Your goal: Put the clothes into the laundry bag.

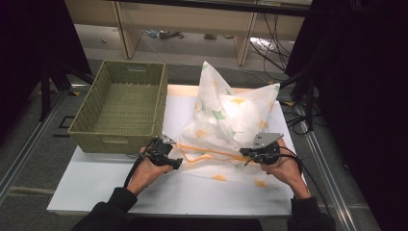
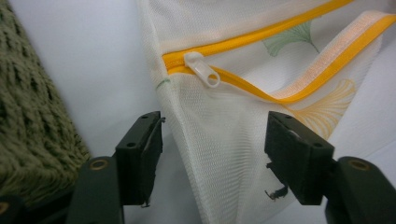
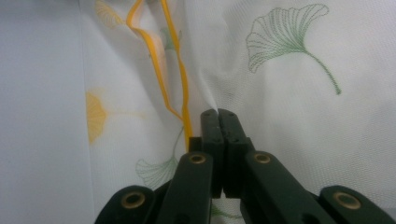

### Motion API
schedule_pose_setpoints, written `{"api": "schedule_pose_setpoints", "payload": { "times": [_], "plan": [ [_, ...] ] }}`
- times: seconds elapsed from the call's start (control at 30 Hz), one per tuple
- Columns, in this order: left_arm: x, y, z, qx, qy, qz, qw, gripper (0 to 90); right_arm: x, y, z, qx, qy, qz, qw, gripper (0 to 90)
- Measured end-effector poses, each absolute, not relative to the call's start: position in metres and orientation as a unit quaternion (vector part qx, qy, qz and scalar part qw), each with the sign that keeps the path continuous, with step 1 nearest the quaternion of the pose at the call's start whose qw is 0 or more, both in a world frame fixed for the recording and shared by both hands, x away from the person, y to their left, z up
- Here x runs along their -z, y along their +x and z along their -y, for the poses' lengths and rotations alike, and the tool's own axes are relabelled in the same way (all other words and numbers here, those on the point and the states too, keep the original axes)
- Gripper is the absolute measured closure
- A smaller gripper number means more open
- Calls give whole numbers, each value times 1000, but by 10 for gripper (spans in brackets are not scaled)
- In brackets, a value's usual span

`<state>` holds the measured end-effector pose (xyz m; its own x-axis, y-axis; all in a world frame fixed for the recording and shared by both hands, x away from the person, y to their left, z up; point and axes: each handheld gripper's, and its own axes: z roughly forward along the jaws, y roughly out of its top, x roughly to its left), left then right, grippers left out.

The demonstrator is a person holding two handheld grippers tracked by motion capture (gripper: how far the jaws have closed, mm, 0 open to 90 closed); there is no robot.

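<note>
A white mesh bag (image 1: 231, 115) printed with green and yellow ginkgo leaves lies puffed up on the white table (image 1: 168, 192). Its orange zipper (image 1: 207, 151) runs along the near edge, partly undone. My left gripper (image 1: 175, 161) stands open at the bag's left corner (image 2: 219, 154); the mesh lies between the jaws without the pads pressing it. The white zipper pull (image 2: 201, 70) sits just beyond them. My right gripper (image 1: 245, 154) is shut, pinching the bag's fabric (image 3: 289, 93) beside the zipper's right end (image 3: 187, 121).
A green woven basket (image 1: 120, 103), nothing inside, stands at the table's left, close to my left gripper; its wall (image 2: 28, 116) shows in the left gripper view. Dark stands and cables flank the table. Shelving stands behind.
</note>
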<state>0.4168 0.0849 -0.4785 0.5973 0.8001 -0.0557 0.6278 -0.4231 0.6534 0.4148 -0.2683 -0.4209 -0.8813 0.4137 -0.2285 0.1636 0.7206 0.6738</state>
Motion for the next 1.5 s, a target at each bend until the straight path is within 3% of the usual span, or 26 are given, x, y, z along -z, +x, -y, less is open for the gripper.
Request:
{"api": "schedule_pose_setpoints", "payload": {
  "times": [0.13, 0.23, 0.57, 0.77, 1.03, 1.13, 1.43, 1.5],
  "plan": [
    [475, 418, -89, -124, 836, -407, 347, 740, 422, 414, 270, -338, 166, -907, 188, 900],
    [469, 417, -93, -145, 843, -383, 348, 872, 423, 414, 270, -339, 161, -907, 193, 900],
    [463, 380, -99, -94, 824, -383, 406, 869, 433, 416, 272, -323, 178, -909, 194, 900],
    [475, 380, -101, -71, 836, -392, 377, 685, 442, 419, 271, -306, 180, -915, 190, 900],
    [480, 394, -106, -44, 817, -413, 399, 649, 443, 419, 271, -307, 180, -916, 188, 900],
    [482, 400, -104, -42, 813, -428, 394, 595, 445, 420, 270, -305, 177, -916, 188, 900],
    [479, 401, -104, -45, 816, -408, 407, 787, 451, 420, 270, -302, 188, -916, 187, 900],
    [477, 400, -104, -44, 818, -403, 408, 822, 450, 420, 270, -307, 202, -911, 185, 815]
  ]
}}
